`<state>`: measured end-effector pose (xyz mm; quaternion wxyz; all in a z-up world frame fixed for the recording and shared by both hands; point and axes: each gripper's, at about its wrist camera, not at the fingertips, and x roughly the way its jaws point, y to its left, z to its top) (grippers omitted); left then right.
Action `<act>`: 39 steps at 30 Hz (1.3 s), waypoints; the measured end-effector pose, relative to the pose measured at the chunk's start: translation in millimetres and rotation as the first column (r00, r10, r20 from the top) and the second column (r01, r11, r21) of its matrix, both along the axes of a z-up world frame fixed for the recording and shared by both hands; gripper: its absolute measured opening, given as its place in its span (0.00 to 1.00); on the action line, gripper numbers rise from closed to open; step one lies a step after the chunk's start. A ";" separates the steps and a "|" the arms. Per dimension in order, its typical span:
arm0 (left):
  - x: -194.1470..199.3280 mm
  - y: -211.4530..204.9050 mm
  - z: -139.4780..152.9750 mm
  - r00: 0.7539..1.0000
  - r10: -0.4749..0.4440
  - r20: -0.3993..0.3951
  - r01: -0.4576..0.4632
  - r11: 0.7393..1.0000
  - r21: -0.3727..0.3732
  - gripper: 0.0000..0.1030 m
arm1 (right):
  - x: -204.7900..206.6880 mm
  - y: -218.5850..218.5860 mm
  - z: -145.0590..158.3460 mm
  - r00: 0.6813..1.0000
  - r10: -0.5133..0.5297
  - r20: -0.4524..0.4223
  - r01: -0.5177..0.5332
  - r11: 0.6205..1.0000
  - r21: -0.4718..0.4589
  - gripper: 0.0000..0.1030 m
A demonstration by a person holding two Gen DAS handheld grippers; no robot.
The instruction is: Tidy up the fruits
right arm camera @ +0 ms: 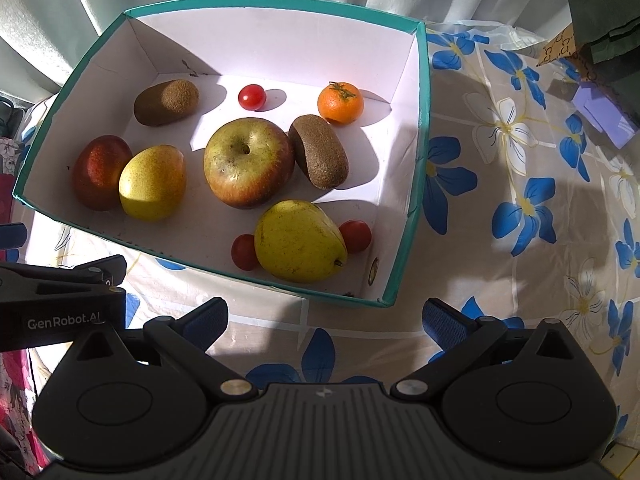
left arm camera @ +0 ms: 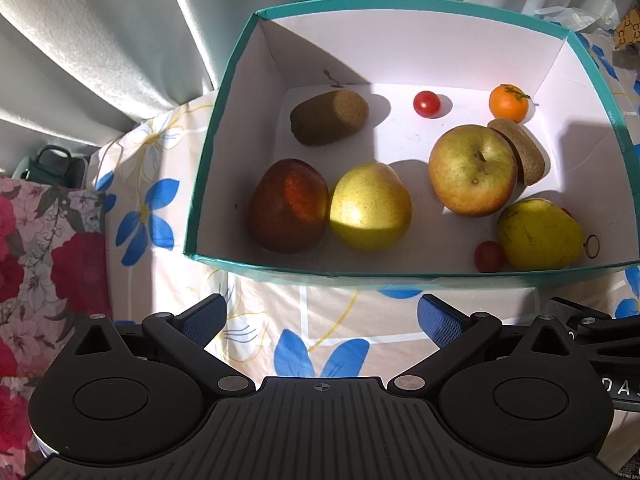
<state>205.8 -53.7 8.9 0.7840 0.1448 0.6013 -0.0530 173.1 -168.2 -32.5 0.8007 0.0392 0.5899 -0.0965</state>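
Note:
A teal box (left arm camera: 208, 148) (right arm camera: 420, 184) with a white inside holds all the fruit: a green-red apple (left arm camera: 472, 170) (right arm camera: 248, 162), a dark red apple (left arm camera: 288, 206) (right arm camera: 100, 172), two yellow pears (left arm camera: 370, 206) (right arm camera: 298, 240), two kiwis (left arm camera: 328, 117) (right arm camera: 318, 151), a mandarin (left arm camera: 508, 103) (right arm camera: 340, 103) and three cherry tomatoes (left arm camera: 426, 104) (right arm camera: 252, 97). My left gripper (left arm camera: 322, 316) is open and empty over the cloth in front of the box. My right gripper (right arm camera: 324, 316) is also open and empty, just before the box's near right corner.
A cloth with blue flowers (right arm camera: 520, 208) covers the table. Pale curtains (left arm camera: 100, 40) hang behind. A pink floral cushion (left arm camera: 48, 256) lies left. A purple block (right arm camera: 604, 116) and dark green fabric (right arm camera: 600, 20) sit at the far right. The left gripper's body (right arm camera: 60, 308) shows in the right wrist view.

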 end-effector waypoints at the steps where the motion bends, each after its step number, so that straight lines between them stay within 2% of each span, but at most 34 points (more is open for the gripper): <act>1: 0.0 -0.1 0.0 1.000 -0.001 -0.001 0.001 1.000 0.000 1.00 | -0.1 -0.4 0.1 1.000 0.001 -0.001 -0.001 1.000 0.000 1.00; 39: 1.2 -0.9 -0.5 1.000 0.003 -0.001 -0.003 1.000 0.000 1.00 | 2.2 -1.3 0.0 1.000 0.002 -0.004 -0.002 1.000 -0.007 1.00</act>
